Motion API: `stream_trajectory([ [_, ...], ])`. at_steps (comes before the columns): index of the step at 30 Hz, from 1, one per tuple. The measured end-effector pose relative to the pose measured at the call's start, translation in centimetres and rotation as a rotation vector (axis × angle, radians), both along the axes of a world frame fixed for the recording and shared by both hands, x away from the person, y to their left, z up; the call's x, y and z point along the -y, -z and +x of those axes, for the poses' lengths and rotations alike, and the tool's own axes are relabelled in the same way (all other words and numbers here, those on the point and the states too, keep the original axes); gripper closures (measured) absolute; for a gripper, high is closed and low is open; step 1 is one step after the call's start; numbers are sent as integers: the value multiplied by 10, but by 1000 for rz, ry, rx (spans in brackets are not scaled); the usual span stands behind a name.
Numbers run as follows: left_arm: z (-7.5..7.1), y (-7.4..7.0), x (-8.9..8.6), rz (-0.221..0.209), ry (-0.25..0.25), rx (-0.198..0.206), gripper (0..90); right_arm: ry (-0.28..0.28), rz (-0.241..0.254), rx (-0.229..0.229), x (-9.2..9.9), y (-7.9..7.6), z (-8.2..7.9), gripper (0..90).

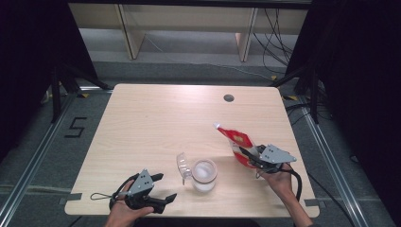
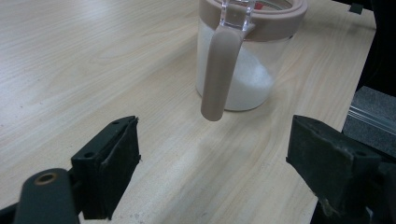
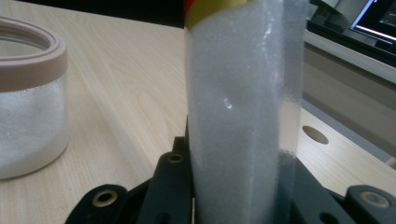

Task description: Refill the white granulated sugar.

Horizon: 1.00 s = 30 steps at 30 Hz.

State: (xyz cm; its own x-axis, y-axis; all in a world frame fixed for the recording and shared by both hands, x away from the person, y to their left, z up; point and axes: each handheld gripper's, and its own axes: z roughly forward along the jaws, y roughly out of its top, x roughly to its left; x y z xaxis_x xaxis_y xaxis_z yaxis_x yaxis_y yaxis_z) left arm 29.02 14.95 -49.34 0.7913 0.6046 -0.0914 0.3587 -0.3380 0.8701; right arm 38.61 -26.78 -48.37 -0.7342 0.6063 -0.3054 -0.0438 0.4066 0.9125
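A clear jar (image 1: 204, 175) with a pink rim stands near the table's front middle, part full of white grains. Its clear lid (image 1: 182, 165) is flipped open to the left. My right gripper (image 1: 246, 155) is shut on a red and white pouch (image 1: 235, 140), held tilted just right of the jar with its spout up and to the left. In the right gripper view the pouch (image 3: 238, 107) rises between the jaws, showing white grains, with the jar (image 3: 28, 107) at left. My left gripper (image 1: 166, 186) stands open left of the jar; the jar (image 2: 238, 70) and its pink strap (image 2: 218, 79) lie ahead of the gripper (image 2: 212, 163).
The light wooden table (image 1: 151, 123) has a round cable hole (image 1: 229, 98) at the back right. A dark floor with rails surrounds the table, and wooden shelving stands behind. The person's hands come in at the front edge.
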Motion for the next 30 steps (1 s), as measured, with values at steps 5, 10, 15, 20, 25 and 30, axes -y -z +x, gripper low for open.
stream_trajectory([
  [5, 0, 0, 0, 0, 0, -1, 164, 30, 7, -14, 3, 1, -4, 782],
  [10, 0, 0, 0, -2, -4, -2, 164, 70, 19, -45, 3, 0, -7, 775],
  [15, 0, 0, 0, 0, -2, 0, 164, 120, 71, -75, 6, 0, -11, 768],
  [20, 0, 0, 0, 0, -2, 0, 164, 118, 70, -96, 12, 2, -13, 766],
  [25, 0, -1, 0, 4, -4, 1, 164, 119, 73, -95, 12, 2, -13, 742],
  [30, 0, -1, 0, 4, -5, 1, 164, 134, 96, -96, 11, 2, -15, 690],
])
